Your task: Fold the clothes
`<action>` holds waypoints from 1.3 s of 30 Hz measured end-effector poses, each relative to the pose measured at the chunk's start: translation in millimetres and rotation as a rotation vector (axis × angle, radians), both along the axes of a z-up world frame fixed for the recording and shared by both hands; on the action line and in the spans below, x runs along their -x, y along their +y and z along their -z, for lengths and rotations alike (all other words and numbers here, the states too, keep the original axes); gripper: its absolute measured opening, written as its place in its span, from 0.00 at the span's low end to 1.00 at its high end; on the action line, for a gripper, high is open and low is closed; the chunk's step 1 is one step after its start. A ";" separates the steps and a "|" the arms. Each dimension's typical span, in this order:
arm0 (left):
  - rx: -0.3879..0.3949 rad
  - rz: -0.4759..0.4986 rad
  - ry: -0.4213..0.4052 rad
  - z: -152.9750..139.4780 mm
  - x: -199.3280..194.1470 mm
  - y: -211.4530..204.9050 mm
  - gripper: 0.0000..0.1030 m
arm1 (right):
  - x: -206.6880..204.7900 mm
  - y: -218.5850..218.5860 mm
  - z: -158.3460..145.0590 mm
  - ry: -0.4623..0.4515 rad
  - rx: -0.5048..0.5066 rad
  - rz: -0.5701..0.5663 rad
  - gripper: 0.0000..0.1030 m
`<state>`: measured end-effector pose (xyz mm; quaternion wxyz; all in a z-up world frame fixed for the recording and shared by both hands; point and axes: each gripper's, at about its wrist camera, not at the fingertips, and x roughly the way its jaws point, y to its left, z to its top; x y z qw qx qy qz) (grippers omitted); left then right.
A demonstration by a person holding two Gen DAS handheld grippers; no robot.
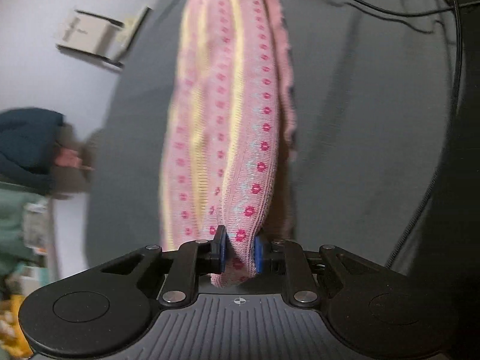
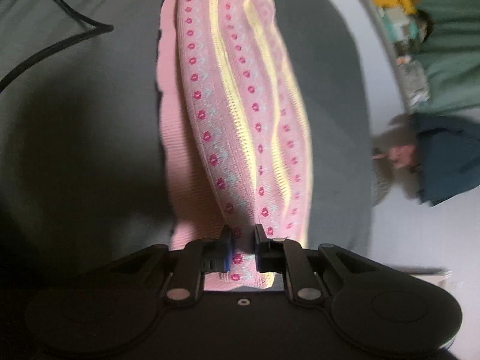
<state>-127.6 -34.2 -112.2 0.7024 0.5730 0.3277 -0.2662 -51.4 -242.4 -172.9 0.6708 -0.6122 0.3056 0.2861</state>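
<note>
Both the left gripper (image 1: 239, 247) and the right gripper (image 2: 242, 249) have jaws clamped narrow on the pink knit garment (image 1: 228, 105), which stretches away toward 12 o'clock over the grey surface (image 1: 360, 120). A black cable (image 1: 456, 45) loops at 1 o'clock; a dark blue bundle (image 2: 444, 156) sits past the surface edge at 3 o'clock.

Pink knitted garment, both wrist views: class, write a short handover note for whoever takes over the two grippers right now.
Left gripper: shut on the pink knitted garment, fabric pinched between its blue pads.
Right gripper: shut on the same garment.
The garment stretches away from both grippers over the grey surface; the far end runs out of frame.
Done: both grips taken.
Left: no finished fold shows; I would bring the held ends over, lay them flat and release, watching the black cable nearby.
</note>
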 end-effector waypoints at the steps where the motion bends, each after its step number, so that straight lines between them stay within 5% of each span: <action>1: 0.003 -0.001 0.008 1.3 -0.1 1.0 0.18 | -2.5 -1.3 -0.4 0.017 -0.005 0.006 0.13; 7: 0.058 -0.043 0.020 -11.4 -10.2 17.9 0.18 | -6.5 -4.2 -12.2 0.105 -0.007 -0.021 0.12; 15: 0.148 -0.081 0.145 -5.6 -22.3 22.8 0.18 | -20.6 -8.6 4.2 0.196 -0.036 0.008 0.15; 18: 0.137 -0.122 0.144 2.8 -31.2 23.3 0.39 | -29.3 -13.1 -0.6 0.260 -0.113 0.058 0.38; 22: 0.259 -0.215 0.142 -21.5 -37.8 36.3 0.61 | -34.7 -23.0 -26.7 0.303 -0.240 0.098 0.40; 27: 0.565 -0.386 0.071 -67.9 -54.4 44.8 0.63 | -62.1 -39.2 -69.5 0.334 -0.686 0.345 0.51; 31: 0.847 -0.523 0.026 -76.6 -85.1 27.0 0.70 | -93.1 -29.4 -56.1 0.350 -0.941 0.712 0.51; 33: 0.882 -0.614 0.037 -63.5 -107.1 8.8 0.70 | -103.0 -14.2 -40.1 0.318 -0.964 0.827 0.51; 38: 0.710 -0.747 0.116 0.9 -141.4 -21.6 0.70 | -105.8 7.9 -3.6 0.161 -0.964 0.968 0.66; 39: 0.717 -0.732 0.089 6.3 -137.8 -21.2 0.79 | -102.8 10.1 2.1 0.141 -0.968 0.964 0.72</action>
